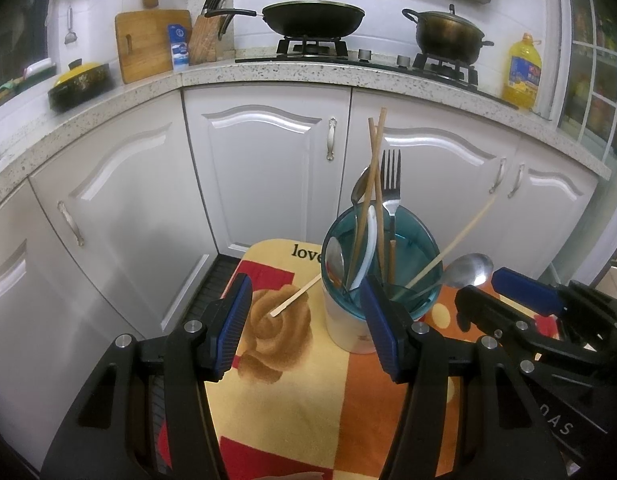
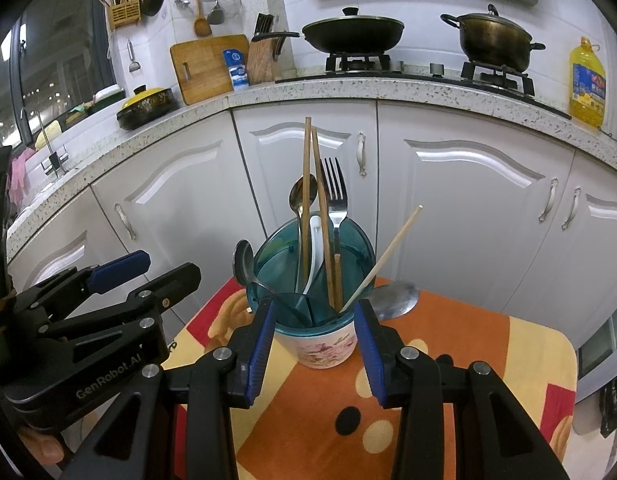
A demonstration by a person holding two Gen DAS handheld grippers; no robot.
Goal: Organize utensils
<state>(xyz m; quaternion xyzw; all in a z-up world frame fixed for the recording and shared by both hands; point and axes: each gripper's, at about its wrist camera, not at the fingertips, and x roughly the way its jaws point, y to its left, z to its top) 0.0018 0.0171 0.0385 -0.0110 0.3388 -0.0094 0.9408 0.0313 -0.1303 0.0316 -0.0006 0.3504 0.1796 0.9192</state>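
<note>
Plainly, most of the sorting looks finished, and what remains seems to be the loose pieces on the cloth-covered table (image 1: 308,400).

Furthest left, the left gripper (image 1: 304,320) hangs above the cloth with its jaws wide apart and nothing between them. Just ahead of it lies a single pale chopstick (image 1: 294,296), flat on the rose print, its far end running up to the side of the utensil holder (image 1: 348,320). That stick looks like the natural next pick. To do it well, I would bring the open jaws down across the stick's middle, not its tip, so that it does not swing when lifted, then raise it nearly upright before lowering it into the teal insert.

In the middle stands the holder itself, already crowded: two brown chopsticks (image 2: 308,200), a fork (image 2: 335,196), a steel spoon (image 2: 300,196) and a white spoon (image 2: 314,240) stand in it, and another pale chopstick (image 2: 382,260) leans out to the right. The crowding is the risk; a careless entry could knock the leaning stick or tip the holder.

To the right, the right gripper (image 2: 314,344) brackets the holder's base, jaws apart, pads just beside the cup; whether they touch it I cannot tell. Closing gently there would steady it. Behind the holder, a large metal ladle (image 2: 394,300) rests on the cloth, still to be stowed.
</note>
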